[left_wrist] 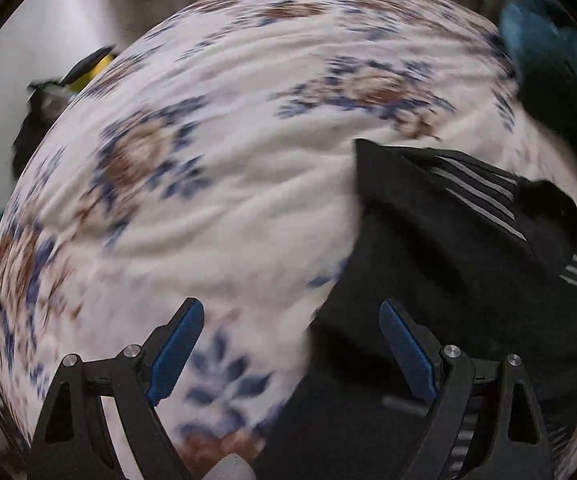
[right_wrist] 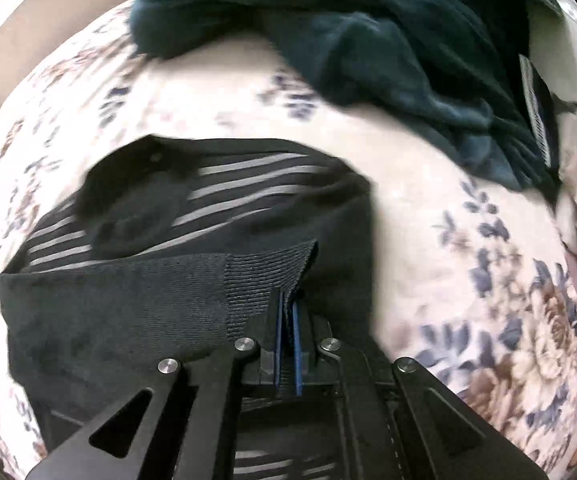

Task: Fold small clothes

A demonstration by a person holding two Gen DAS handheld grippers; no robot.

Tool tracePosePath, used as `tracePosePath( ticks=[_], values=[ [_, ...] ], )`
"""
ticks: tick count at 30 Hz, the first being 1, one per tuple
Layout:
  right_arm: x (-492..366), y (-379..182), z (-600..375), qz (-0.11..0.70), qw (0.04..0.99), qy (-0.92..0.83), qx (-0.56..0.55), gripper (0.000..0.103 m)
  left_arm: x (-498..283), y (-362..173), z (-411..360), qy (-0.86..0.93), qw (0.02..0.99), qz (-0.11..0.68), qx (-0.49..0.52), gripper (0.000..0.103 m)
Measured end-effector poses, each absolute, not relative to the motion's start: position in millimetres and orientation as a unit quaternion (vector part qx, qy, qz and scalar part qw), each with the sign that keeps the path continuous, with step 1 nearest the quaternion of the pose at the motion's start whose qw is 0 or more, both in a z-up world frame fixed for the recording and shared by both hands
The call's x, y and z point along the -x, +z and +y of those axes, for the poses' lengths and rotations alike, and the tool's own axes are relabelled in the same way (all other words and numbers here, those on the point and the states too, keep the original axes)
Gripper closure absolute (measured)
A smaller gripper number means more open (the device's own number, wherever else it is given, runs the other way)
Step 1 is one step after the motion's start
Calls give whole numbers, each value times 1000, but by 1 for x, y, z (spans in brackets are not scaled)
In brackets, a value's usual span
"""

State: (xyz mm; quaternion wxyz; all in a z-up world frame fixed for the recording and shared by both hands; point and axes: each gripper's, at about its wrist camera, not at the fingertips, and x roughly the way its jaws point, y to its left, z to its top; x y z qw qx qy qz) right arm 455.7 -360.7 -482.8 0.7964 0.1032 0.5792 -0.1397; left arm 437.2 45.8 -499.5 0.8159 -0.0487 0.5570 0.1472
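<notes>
The bedsheet (left_wrist: 248, 208) is showing white with a print of blue leaves and brown flowers. The small garment (right_wrist: 192, 240) lying on it is showing black with thin grey stripes and a ribbed charcoal band. A heap of cloth (right_wrist: 368, 40) behind is looking deep teal. Each claw is wearing black arms and blue pads (left_wrist: 176, 344).

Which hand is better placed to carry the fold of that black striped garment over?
The right. Its gripper is already shut on the ribbed edge of the black striped garment. The left gripper hangs open above the floral bedding, holding nothing.
</notes>
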Motion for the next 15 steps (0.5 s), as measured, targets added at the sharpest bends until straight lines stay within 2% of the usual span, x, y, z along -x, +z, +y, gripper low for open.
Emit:
tracePosePath(
  ticks=[9, 15],
  values=[
    [-456, -518, -399, 601, 776, -163, -99, 99, -515, -524, 38, 158, 815, 557, 6, 13],
    [-455, -530, -412, 617, 760, -177, -104, 99, -515, -525, 62, 181, 807, 560, 50, 13]
  ],
)
